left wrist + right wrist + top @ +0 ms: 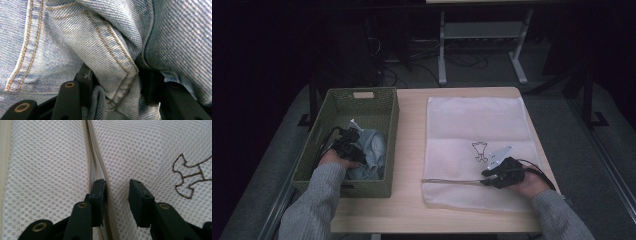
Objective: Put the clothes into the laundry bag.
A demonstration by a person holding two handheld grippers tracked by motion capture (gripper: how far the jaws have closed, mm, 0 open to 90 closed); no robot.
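A fold of faded blue denim with tan stitching (112, 57) sits pinched in my left claw (115, 85), down inside the green woven basket (377, 187). Right of that basket, my right claw (116, 192) rests spread on the white mesh laundry bag (140, 150) (beside its zipper (96, 157)).

Lt blue denim (110, 45) w/ tan stitching; white mesh bag (50, 157), brown outline motif; green basket (337, 107).
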